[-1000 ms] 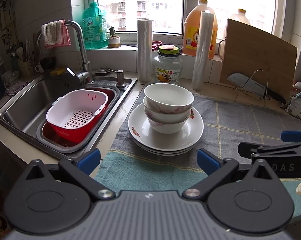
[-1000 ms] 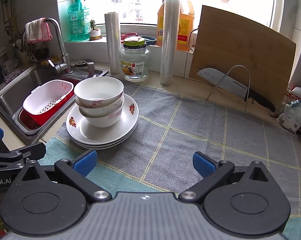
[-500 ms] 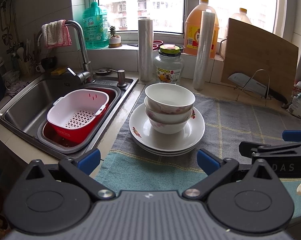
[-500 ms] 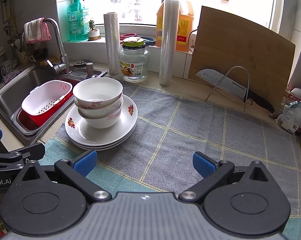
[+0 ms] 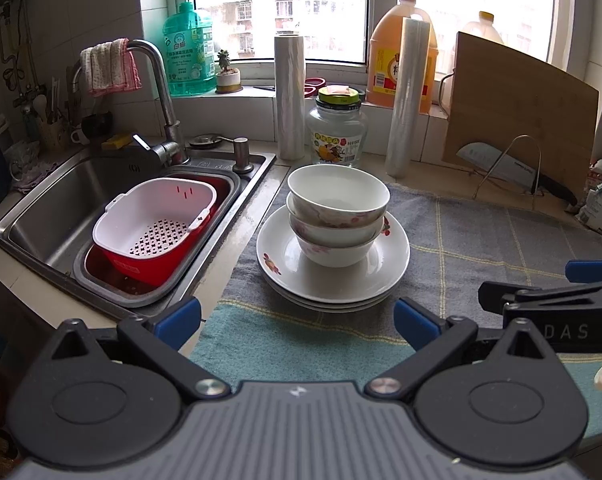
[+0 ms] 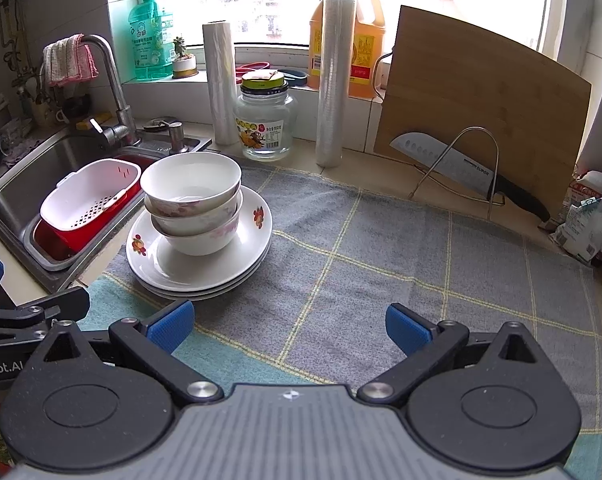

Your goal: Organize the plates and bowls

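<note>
A kitchen worktop covered by a checked cloth (image 6: 381, 264), grey with a teal strip along its near edge. Near the cloth's left edge, just beside the sink (image 5: 53, 200), three white floral bowls (image 5: 337, 216) sit nested on a stack of white plates (image 5: 333, 280). The left gripper (image 5: 297, 316) hovers above the cloth's near edge, its blue-tipped jaws spread wide and empty; the stack lies just ahead of them, lined up with the gap but apart from both tips. The right gripper (image 6: 289, 326) hovers beside it, jaws likewise spread wide and empty over bare cloth, with the stack ahead and to the left of its left tip. A white colander (image 5: 153, 220) rests in a red basin inside the sink.
</note>
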Demonstrator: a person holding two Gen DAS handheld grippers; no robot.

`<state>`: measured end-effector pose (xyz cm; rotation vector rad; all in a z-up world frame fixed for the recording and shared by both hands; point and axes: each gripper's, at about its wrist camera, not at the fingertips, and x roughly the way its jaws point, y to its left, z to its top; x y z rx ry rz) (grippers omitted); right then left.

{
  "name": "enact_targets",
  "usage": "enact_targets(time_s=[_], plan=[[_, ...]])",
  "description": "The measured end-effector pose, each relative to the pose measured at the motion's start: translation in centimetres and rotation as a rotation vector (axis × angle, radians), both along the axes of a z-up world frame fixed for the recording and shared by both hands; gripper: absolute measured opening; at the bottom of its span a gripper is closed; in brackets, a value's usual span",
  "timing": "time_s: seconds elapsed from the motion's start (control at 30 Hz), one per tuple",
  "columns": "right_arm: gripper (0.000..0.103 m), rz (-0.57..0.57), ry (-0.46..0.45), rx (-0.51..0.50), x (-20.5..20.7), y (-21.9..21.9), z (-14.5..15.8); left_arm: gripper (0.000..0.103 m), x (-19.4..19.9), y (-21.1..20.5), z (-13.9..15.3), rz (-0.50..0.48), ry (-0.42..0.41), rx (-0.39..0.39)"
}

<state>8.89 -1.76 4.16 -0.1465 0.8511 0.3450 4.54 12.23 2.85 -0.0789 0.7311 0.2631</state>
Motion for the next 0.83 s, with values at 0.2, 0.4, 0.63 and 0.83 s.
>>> enact_targets(time_s=[0.2, 0.4, 0.63, 0.83], plan=[[0.103, -0.001, 0.001, 0.001, 0.17, -0.06, -0.05, 0.102, 0.2, -0.02, 0.0, 0.0, 0.001, 0.004], [0.103, -0.002, -0.001, 0.003, 0.27, -0.17, -0.04, 0.102, 0.28, -0.2, 0.09, -0.001, 0.001, 0.01], [0.103, -0.003, 0.0, 0.004, 0.32, -0.24, 0.0, 0.102, 0.28, -0.31, 0.21, -0.002, 0.002, 0.013], [0.103, -0.004, -0.003, -0.001, 0.29, -0.22, 0.12, 0.102, 0.29, -0.31, 0.23, -0.002, 0.003, 0.011]])
